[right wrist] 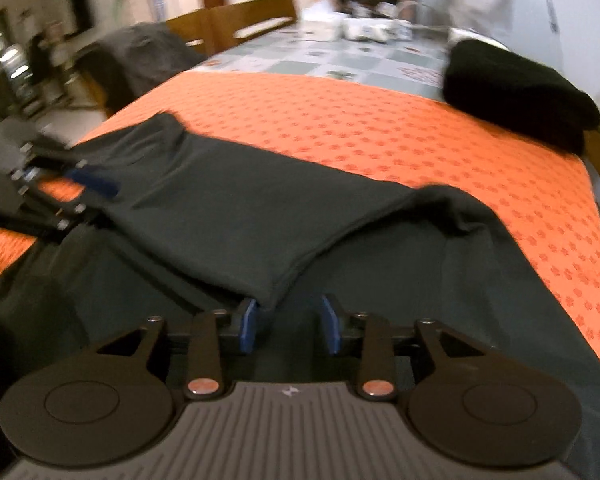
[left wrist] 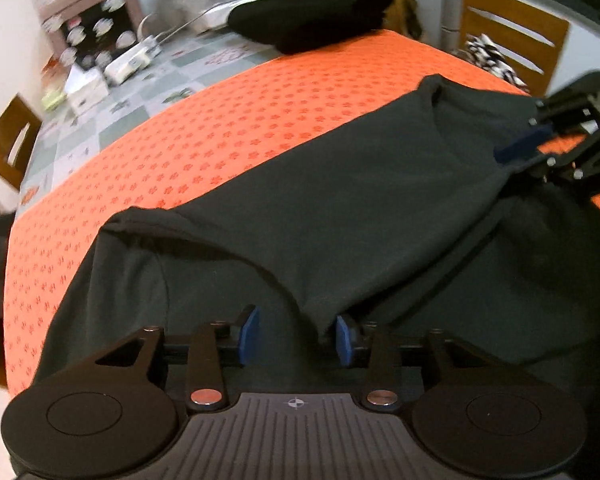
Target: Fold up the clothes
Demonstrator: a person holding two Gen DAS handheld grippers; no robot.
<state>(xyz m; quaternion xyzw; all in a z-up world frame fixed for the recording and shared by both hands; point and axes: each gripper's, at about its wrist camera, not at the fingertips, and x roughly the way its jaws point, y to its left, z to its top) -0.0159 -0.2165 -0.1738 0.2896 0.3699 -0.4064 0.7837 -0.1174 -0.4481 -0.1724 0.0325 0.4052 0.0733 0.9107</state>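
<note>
A dark grey T-shirt (left wrist: pixel 340 200) lies spread on the orange patterned cloth (left wrist: pixel 180 140), with one part folded over its body. My left gripper (left wrist: pixel 298 336) is open, low over the shirt's near edge; the tip of the folded flap sits between the blue pads (left wrist: pixel 249 334), close to the right one. My right gripper (right wrist: pixel 289 326) is open too, and the flap's corner lies by its left pad (right wrist: pixel 247 326) on the T-shirt (right wrist: pixel 260 220). Each gripper shows in the other's view: the right gripper (left wrist: pixel 532 144) at the collar end, the left gripper (right wrist: pixel 92 184) at the far left.
A folded black garment (left wrist: pixel 312 16) (right wrist: pixel 516 92) rests at the orange cloth's far corner. Beyond is a checked tablecloth (left wrist: pixel 172 76) with white boxes (left wrist: pixel 132 60). Wooden chairs (left wrist: pixel 512 32) surround the table; one holds a black-and-white cloth (left wrist: pixel 488 56), another a grey garment (right wrist: pixel 140 56).
</note>
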